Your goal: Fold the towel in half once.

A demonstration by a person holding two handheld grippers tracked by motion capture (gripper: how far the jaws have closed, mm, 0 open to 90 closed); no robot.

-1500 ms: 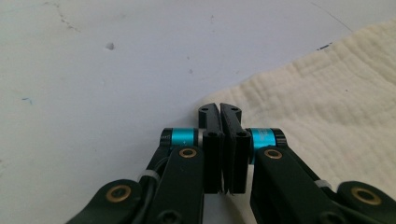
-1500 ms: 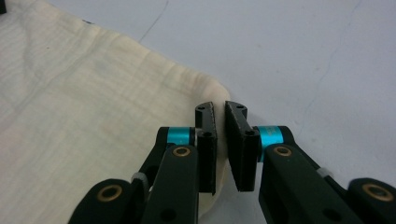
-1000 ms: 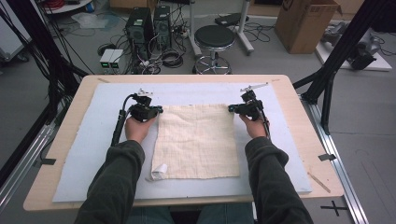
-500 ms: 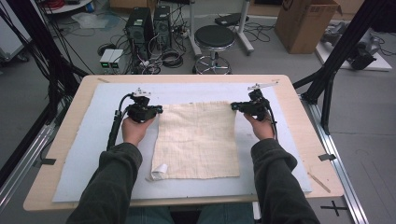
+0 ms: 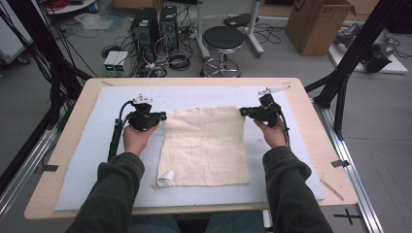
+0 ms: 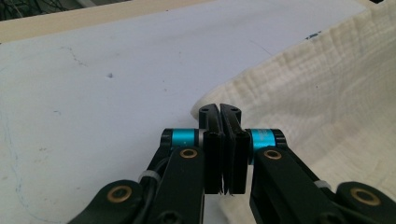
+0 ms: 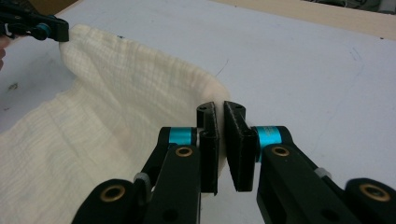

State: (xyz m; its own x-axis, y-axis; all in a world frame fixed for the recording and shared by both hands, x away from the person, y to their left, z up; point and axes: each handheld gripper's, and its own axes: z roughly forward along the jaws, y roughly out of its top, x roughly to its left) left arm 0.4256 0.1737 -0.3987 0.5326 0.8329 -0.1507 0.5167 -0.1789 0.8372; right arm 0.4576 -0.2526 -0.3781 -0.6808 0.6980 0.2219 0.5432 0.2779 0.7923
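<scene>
A cream woven cloth (image 5: 204, 145) lies spread on the pale blue mat (image 5: 92, 160), its near left corner folded over (image 5: 165, 177). My left gripper (image 5: 163, 115) is shut on the cloth's far left corner. In the left gripper view the jaws (image 6: 219, 108) are pressed together at the cloth's (image 6: 327, 102) edge. My right gripper (image 5: 243, 111) is shut on the far right corner. The right gripper view has the cloth (image 7: 116, 107) running in between the jaws (image 7: 220, 108), its far edge raised towards the left gripper (image 7: 46, 30).
The mat covers most of a wooden table (image 5: 320, 121). A thin wooden stick (image 5: 331, 189) lies near the table's right front corner. Behind the table stand a black stool (image 5: 222, 41), computer cases (image 5: 150, 24), cables and a cardboard box (image 5: 318, 22).
Both hands have risen slightly and drawn a little apart, holding the cloth's far corners. The far edge is now lifted and stretched between them.
</scene>
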